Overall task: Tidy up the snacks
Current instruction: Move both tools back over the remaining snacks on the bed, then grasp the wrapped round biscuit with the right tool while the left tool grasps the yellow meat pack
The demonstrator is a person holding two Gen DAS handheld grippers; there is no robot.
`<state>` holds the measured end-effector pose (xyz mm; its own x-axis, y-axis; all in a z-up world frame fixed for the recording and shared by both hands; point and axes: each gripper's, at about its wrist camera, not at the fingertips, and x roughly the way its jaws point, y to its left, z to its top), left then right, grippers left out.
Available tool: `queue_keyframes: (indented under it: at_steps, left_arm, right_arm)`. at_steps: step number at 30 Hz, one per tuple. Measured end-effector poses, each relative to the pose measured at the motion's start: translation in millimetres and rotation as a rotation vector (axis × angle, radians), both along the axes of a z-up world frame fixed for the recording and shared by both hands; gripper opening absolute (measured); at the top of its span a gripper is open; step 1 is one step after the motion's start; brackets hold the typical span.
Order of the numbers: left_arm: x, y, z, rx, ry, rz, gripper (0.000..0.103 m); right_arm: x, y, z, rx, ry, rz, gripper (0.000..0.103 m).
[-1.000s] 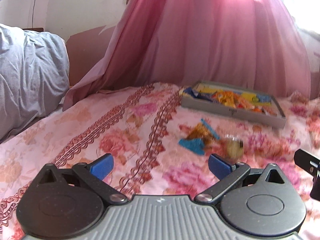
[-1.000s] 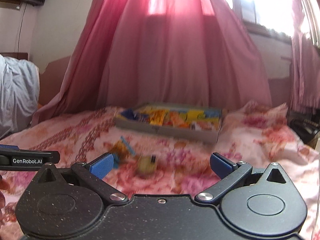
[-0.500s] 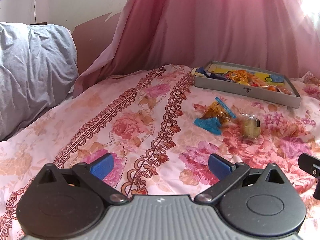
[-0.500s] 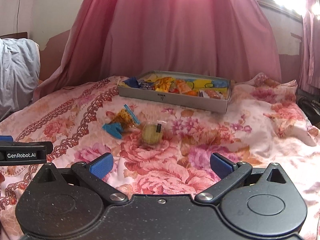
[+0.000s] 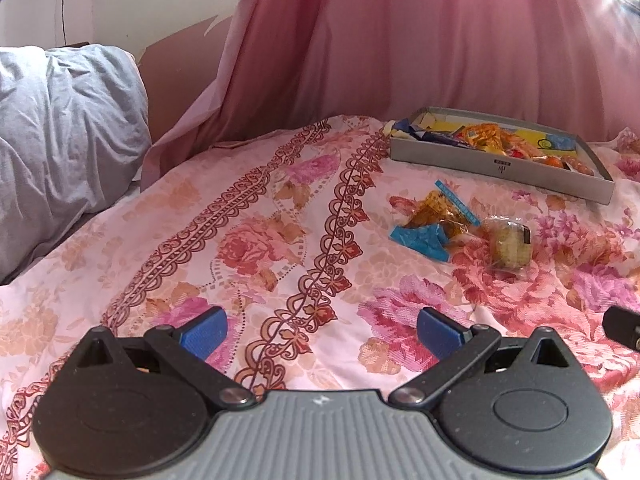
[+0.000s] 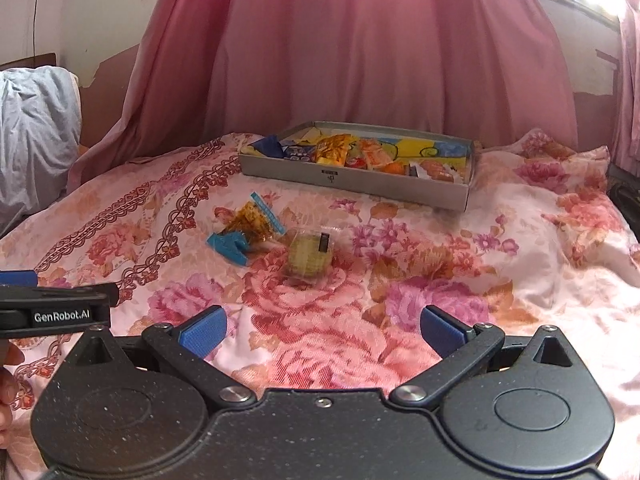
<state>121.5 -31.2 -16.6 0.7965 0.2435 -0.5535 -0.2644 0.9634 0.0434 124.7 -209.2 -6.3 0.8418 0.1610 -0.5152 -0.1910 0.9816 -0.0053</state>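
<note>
Most snacks already lie in the grey box [image 6: 400, 188]. A blue-and-orange packet [image 6: 246, 232] and a wrapped cake [image 6: 310, 254] remain on the bedspread [image 6: 460, 280]. Left gripper [image 5: 318, 332] and right gripper [image 6: 322, 330]: jaws spread wide, holding nothing.

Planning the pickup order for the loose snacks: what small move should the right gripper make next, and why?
Probably ease the right gripper forward and down toward the clear-wrapped round snack. Its jaws stand open and empty, that snack lies nearest ahead on the bedspread, short of the grey box.
</note>
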Motion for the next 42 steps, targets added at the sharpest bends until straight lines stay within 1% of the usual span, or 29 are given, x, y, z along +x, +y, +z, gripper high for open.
queue_keyframes:
  at_steps: [9,18,26,30,34,39,42]
  left_arm:
    - [22.0,-4.4,-6.0,0.007,0.006,-0.005,0.103]
    - [51.2,-8.9,-9.2,0.039,0.009,-0.018,0.103]
    - [80.6,-12.9,-12.8,0.078,0.013,-0.039,0.103]
    - [99.7,-16.1,-14.6,0.105,0.005,-0.072,0.103]
    - [120.8,-22.1,-15.6,0.144,0.002,-0.112,0.103]
    - [147.2,-26.0,-18.9,0.126,0.021,-0.138,0.103]
    - [159.7,-30.4,-21.5,0.14,0.03,-0.165,0.103]
  right_arm:
    - [29.6,-4.4,6.9,-0.005,-0.026,0.005,0.102]
    - [56.3,-2.7,2.9,-0.042,-0.054,0.038,0.102]
    - [85.4,-1.6,-16.4,-0.088,-0.093,0.084,0.102]
    - [98.5,2.8,-28.0,-0.109,-0.103,0.1,0.102]
    - [109.9,9.6,-41.8,-0.116,-0.085,0.116,0.102]
    - [120.7,15.9,-51.8,-0.133,-0.07,0.138,0.102]
    - [127.3,17.3,-54.1,-0.135,-0.073,0.143,0.102]
